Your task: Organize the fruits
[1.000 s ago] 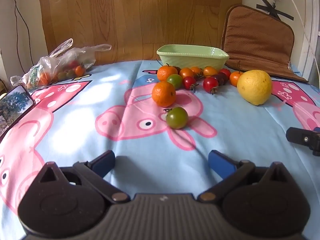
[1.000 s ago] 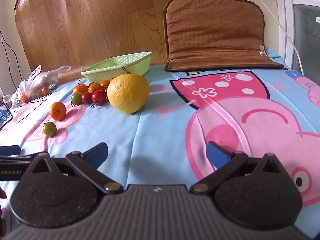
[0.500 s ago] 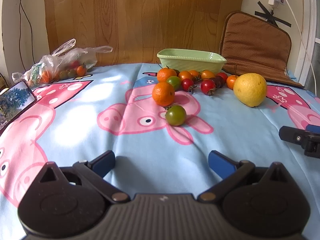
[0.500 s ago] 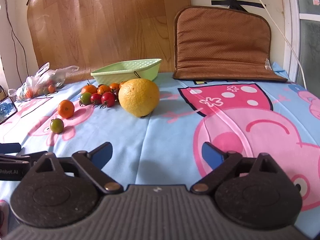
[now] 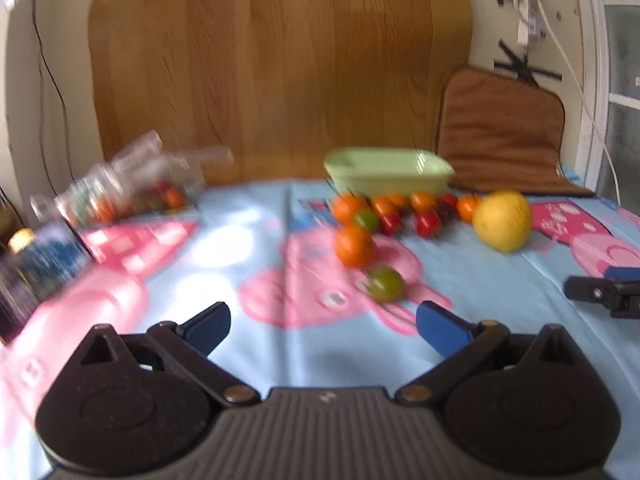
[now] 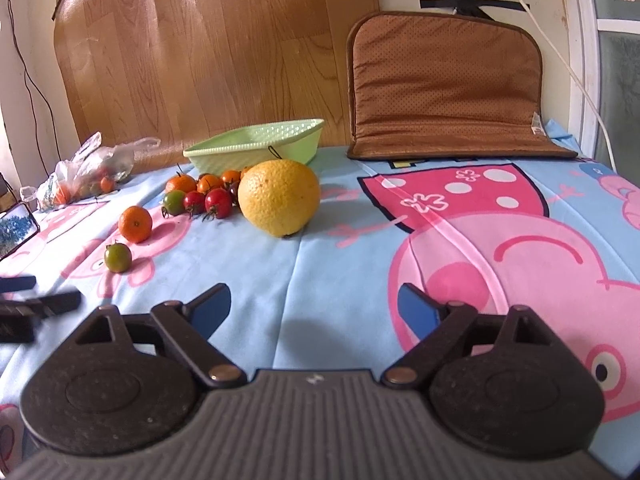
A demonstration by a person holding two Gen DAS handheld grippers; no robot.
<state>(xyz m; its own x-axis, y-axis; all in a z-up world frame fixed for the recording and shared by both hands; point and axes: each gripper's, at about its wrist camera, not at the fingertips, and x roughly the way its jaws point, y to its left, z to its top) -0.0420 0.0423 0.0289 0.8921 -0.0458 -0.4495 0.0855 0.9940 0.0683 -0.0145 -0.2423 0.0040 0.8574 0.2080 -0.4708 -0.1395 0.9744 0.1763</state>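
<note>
A pale green basket (image 6: 256,146) (image 5: 386,170) stands at the back of the cartoon-print cloth. In front of it lie a big yellow citrus (image 6: 279,197) (image 5: 502,220), a cluster of small red and orange tomatoes (image 6: 208,196) (image 5: 404,210), a lone mandarin (image 6: 136,224) (image 5: 353,246) and a green tomato (image 6: 117,257) (image 5: 385,284). My left gripper (image 5: 322,326) is open and empty, short of the green tomato. My right gripper (image 6: 314,306) is open and empty, nearer than the citrus. The left view is blurred.
A clear plastic bag (image 6: 86,170) (image 5: 120,188) with more fruit lies at the back left. A phone (image 6: 16,228) leans at the left edge. A brown cushion (image 6: 444,88) stands against the wall at the back right, with a white cable (image 6: 560,60) beside it.
Both grippers have tilted upward, so more wall shows and the fruit sits lower in view. The fruit itself has not moved. Both grippers stay open.
</note>
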